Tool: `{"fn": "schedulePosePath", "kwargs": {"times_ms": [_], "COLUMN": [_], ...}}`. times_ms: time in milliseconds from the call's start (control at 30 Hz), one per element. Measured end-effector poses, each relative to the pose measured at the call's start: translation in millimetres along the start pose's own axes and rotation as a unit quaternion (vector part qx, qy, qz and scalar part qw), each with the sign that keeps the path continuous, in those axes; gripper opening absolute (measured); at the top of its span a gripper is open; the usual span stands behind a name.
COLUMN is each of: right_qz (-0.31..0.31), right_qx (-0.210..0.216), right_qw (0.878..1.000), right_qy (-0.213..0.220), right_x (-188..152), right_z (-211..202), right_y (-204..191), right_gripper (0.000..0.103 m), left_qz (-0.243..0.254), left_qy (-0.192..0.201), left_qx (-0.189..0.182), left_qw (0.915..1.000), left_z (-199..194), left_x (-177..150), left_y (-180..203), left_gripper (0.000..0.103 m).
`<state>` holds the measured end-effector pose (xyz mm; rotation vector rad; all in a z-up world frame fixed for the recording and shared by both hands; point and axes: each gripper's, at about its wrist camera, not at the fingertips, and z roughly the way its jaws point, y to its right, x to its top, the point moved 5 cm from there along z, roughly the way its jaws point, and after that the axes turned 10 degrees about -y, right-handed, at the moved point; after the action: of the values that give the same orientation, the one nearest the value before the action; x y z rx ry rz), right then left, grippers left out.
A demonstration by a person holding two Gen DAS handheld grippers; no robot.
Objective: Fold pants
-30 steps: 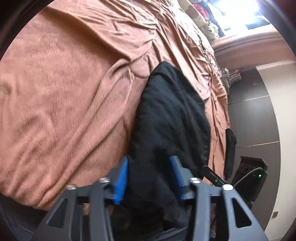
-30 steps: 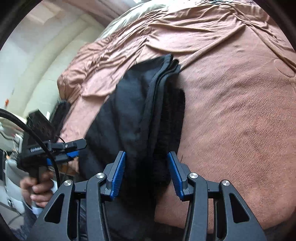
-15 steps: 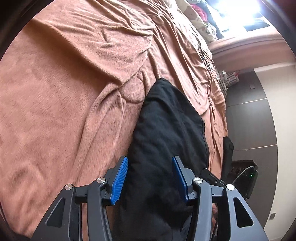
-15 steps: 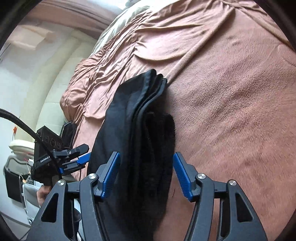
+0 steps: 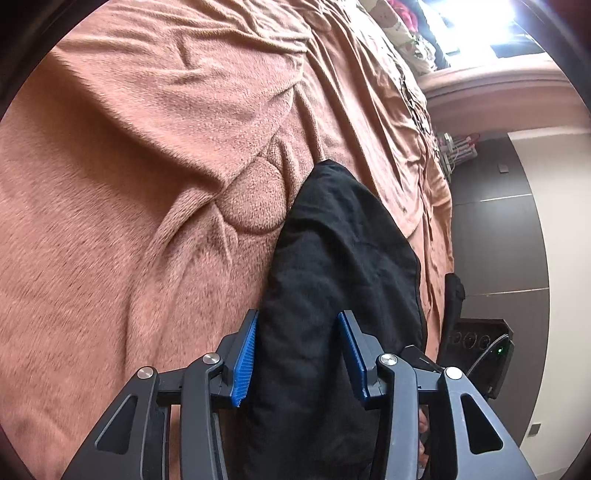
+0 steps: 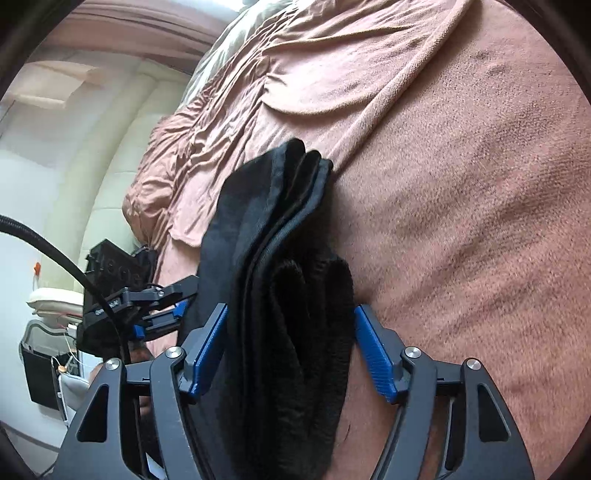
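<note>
The black pants [image 5: 340, 240] lie as a folded, layered stack [image 6: 266, 221] on the brown fleece blanket [image 5: 147, 184]. One end runs back between each pair of blue pads. My left gripper [image 5: 299, 354] has its jaws closing, and the cloth fills the gap from pad to pad. On the other side, my right gripper [image 6: 291, 350] is opening its jaws. The thick fuzzy edge of the stack sits between its pads, which stand just off the cloth. In the right wrist view the left gripper [image 6: 162, 306] shows at the stack's far side.
The blanket [image 6: 461, 184] is wrinkled and spreads wide beyond the stack. A cream padded headboard [image 6: 103, 177] is at the left. Dark wall panels [image 5: 498, 240] and patterned bedding [image 5: 391, 22] bound the bed's far side. A hand [image 6: 140, 354] grips the left tool.
Both grippers moved forward and down over the bed with the pants, which now lie further onto the blanket. The right jaws widened clear of the cloth; the left narrowed slightly.
</note>
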<state>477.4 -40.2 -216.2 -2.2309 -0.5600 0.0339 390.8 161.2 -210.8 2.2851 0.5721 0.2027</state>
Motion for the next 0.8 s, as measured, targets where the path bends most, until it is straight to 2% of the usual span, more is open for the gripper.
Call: {"fn": "schedulePosePath", "kwargs": {"times_ms": [267, 533, 667, 700, 800], "right_qz": [0.008, 0.003, 0.001, -0.004, -0.014], "right_qx": [-0.017, 0.004, 0.018, 0.019, 0.008], "right_qw": [1.0, 1.0, 1.0, 1.0, 1.0], "right_qy": [0.003, -0.02, -0.016, -0.015, -0.012], "right_x": [1.9, 1.5, 9.6, 10.4, 5.9], "right_z": [-9.7, 0.1, 4.8, 5.7, 3.5], "right_y": [3.8, -1.0, 1.9, 3.0, 4.3], "right_gripper": [0.066, 0.066, 0.066, 0.066, 0.057], "left_qz": [0.008, 0.013, 0.018, 0.019, 0.019], "left_qy": [-0.01, -0.014, -0.018, -0.02, -0.022], "left_qx": [-0.004, -0.021, -0.032, -0.036, -0.036], "left_qw": [0.9999, 0.9996, 0.9991, 0.9989, 0.9989], "left_z": [9.4, 13.9, 15.0, 16.1, 16.8], "left_x": [12.9, 16.6, 19.4, 20.4, 20.7], "left_y": [1.9, 3.5, 4.0, 3.5, 2.1], "left_gripper": [0.045, 0.045, 0.045, 0.044, 0.031]}}
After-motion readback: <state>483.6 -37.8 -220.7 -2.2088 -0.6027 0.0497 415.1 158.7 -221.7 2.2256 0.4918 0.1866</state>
